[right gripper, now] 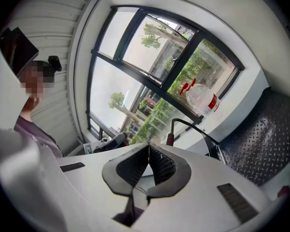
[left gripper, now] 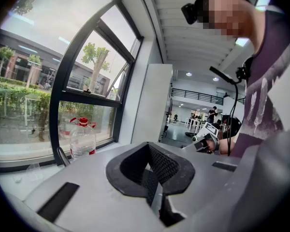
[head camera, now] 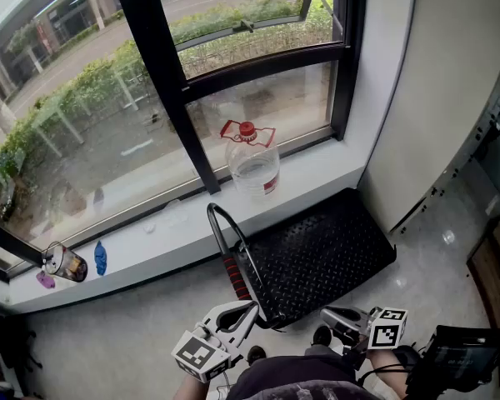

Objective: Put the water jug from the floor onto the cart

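Jug (head camera: 252, 161) on sill (head camera: 317, 170), well beyond closed left gripper (head camera: 250, 310), right gripper (head camera: 328, 316)

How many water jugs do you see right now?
1. The water jug stands upright on the white window ledge, just behind the black cart; others could sit out of frame.

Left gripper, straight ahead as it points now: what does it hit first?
Likely the white pillar right of the window, though depth is unclear. The left gripper aims past the cart handle and water jug, both left of its line.
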A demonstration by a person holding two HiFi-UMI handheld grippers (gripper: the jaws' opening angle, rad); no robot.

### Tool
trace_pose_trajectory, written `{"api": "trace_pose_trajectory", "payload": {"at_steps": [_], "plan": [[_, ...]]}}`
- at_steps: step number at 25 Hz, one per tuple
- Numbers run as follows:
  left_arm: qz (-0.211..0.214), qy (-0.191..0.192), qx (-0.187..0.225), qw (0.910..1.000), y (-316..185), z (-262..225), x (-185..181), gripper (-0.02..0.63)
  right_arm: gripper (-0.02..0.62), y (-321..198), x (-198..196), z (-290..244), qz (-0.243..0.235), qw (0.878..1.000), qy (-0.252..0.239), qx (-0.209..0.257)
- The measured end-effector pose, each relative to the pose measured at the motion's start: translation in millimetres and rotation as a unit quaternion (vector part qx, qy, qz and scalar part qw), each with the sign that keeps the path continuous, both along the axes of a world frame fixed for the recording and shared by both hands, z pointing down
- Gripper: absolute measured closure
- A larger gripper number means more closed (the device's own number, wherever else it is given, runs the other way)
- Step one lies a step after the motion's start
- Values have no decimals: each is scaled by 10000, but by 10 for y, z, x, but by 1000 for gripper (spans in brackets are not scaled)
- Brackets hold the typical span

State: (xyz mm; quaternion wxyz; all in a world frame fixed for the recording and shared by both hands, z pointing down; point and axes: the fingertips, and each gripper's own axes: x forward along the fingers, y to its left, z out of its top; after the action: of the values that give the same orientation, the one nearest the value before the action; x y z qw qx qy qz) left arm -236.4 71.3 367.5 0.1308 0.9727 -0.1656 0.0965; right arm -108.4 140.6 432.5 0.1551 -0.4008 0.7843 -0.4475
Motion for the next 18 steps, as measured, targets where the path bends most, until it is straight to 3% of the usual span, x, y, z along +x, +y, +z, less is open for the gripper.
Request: {"api": "trace_pose_trajectory", "payload": {"at_steps": [4, 10, 18], "plan": [[-249, -198, 83, 9995, -42, -58, 482, 612, 594, 4, 611, 49, -112, 9999, 38, -40], [-533, -575, 345, 9963, 12, -116, 1011, 612, 594, -119, 1254, -18, -505, 9980, 229, 303], [-719, -1245, 685, 9872, -16, -66, 1153, 612, 594, -161, 1446, 102, -774, 9968, 92, 158]]}}
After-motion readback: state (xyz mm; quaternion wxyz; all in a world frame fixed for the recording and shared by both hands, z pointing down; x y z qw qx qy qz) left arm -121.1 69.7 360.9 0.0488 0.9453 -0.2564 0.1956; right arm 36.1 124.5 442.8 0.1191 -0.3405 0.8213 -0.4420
